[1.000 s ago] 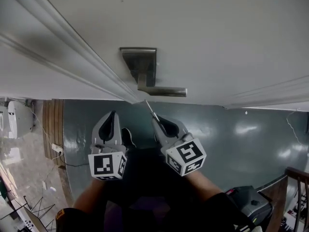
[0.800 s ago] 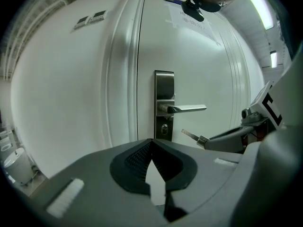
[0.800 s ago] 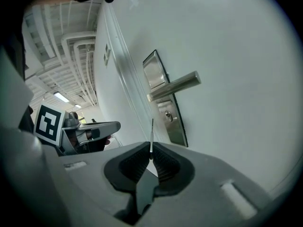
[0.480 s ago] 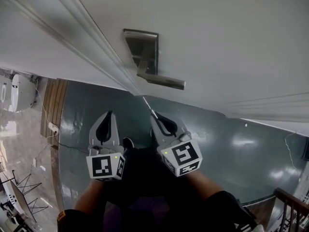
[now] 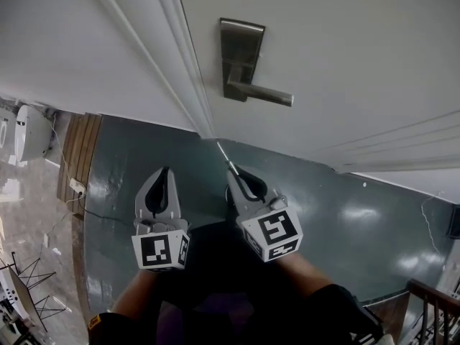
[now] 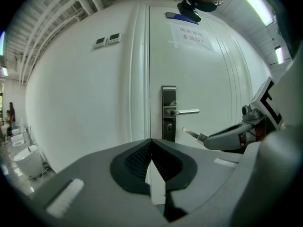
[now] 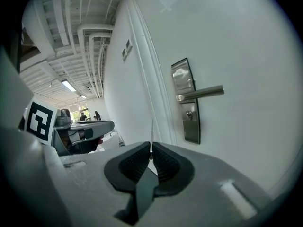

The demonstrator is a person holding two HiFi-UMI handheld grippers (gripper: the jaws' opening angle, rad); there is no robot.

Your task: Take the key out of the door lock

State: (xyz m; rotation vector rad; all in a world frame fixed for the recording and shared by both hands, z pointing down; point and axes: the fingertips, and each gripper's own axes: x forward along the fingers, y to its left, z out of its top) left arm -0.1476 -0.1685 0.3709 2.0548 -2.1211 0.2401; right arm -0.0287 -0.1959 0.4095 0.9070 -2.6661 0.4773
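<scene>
Right claw (image 5: 233, 170) is clamped on the key (image 5: 224, 154); in the right gripper view the thin blade (image 7: 152, 135) stands up out of the closed jaws. I see the key clear of the lock, in the centre of the head view, below the lock plate (image 5: 240, 57) and apart from it. Blade points up-frame toward the door (image 5: 345, 42).

In the left gripper view the key (image 6: 190, 133) juts from the right claw (image 6: 204, 138) at mid-right, just below and right of the keyhole (image 6: 169, 126), not touching it. The lever (image 6: 185, 111) lies level.

Left claw (image 5: 165, 172) sits beside the right one, lower left of centre, jaws together with nothing between them (image 6: 151, 142).

Both hang over a dark grey-green floor (image 5: 338, 200).
</scene>
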